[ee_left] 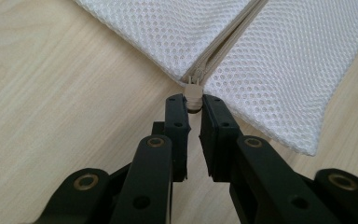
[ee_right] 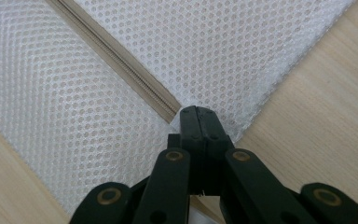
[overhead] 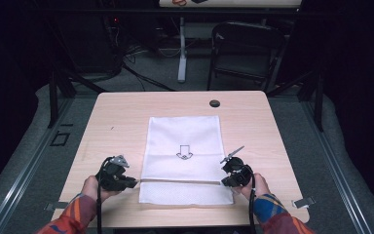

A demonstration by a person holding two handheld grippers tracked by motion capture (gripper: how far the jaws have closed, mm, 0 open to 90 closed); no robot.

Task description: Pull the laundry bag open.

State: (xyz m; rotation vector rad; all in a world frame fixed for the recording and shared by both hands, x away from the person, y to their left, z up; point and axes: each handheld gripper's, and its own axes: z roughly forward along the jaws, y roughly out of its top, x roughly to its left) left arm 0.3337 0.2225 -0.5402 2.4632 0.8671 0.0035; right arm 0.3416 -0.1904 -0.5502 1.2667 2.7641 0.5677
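The right gripper (ee_right: pixel 196 112) has its two black jaws pressed together with no gap between them, pinching the edge of the white mesh bag (ee_right: pixel 74 107) right at the end of its zipper (ee_right: pixel 121 65). The beige zipper runs from the jaw tips away toward the far left of this view, closed along the stretch in sight. The bag lies flat on the light wooden desk (ee_right: pixel 326 116), which shows at the right and at the near left corner.
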